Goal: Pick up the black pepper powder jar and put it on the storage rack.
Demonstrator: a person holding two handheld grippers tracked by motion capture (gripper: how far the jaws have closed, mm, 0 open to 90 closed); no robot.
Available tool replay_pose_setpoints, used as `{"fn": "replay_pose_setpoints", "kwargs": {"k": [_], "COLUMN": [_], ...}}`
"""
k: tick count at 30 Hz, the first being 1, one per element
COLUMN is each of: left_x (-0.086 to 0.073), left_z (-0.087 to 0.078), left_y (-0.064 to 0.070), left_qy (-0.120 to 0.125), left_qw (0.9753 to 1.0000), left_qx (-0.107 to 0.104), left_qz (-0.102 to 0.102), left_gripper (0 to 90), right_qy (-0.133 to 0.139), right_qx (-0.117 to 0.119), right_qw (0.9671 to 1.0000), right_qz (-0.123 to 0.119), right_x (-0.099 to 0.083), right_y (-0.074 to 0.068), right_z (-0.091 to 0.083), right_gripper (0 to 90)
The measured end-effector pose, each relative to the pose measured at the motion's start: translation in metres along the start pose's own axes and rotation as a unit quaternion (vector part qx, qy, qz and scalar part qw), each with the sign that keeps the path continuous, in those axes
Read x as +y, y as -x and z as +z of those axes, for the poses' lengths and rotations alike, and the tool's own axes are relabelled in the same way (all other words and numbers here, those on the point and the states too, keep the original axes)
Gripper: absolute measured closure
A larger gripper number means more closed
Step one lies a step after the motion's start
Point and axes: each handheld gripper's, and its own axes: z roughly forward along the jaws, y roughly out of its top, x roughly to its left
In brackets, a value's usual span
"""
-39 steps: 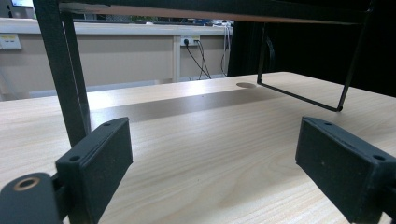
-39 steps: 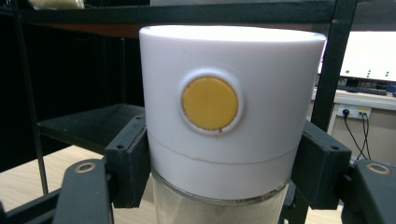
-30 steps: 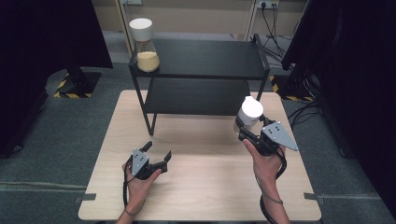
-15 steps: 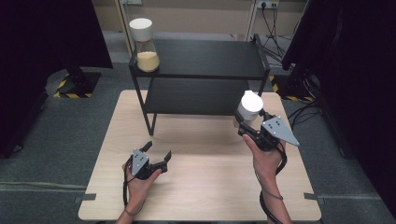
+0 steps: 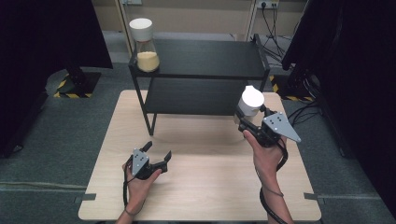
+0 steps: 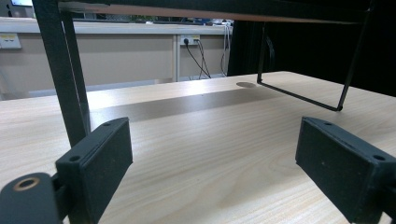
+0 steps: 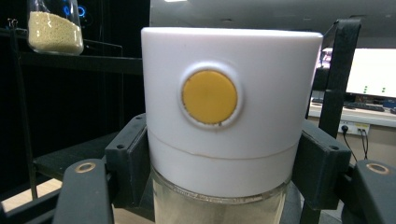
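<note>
Up at the right side of the wooden worktop point(image 5: 201, 186), the right gripper point(image 5: 247, 120) is held in the air with its fingers point(image 7: 128, 158) closed against both sides of a white-capped jar point(image 5: 251, 101). From the right gripper view the jar point(image 7: 229, 121) shows a white cap with a round yellow button on its face, and glass below the cap holding pale contents (what they are is hard to tell). It hangs just in front of the right end of the black two-level shelf point(image 5: 201, 70), near the lower level.

On the near left of the worktop, the left gripper point(image 5: 156, 156) rests low in the person's left hand point(image 5: 140, 179), its fingers point(image 6: 100, 158) spread wide apart with nothing between them. They point toward the shelf, whose black leg point(image 6: 63, 70) stands just beyond the left finger.

On the far left corner of the shelf's top level stands a second jar point(image 5: 144, 44), upright, white-capped, with yellowish grain filling its lower part. It sits well apart from both grippers.
</note>
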Motion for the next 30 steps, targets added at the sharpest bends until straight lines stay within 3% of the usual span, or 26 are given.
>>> {"fn": "replay_pose_setpoints", "kwargs": {"k": [30], "left_x": [0.000], "left_z": [0.000], "left_y": [0.000], "left_qy": [0.000], "left_qw": [1.0000], "left_qx": [-0.001], "left_qz": [-0.002], "left_gripper": [10.2], "right_qy": [0.017], "right_qx": [-0.007], "right_qw": [0.9998], "right_qz": [-0.002], "right_x": [0.026], "right_y": [0.004], "right_z": [0.013], "right_gripper": [30.8]}}
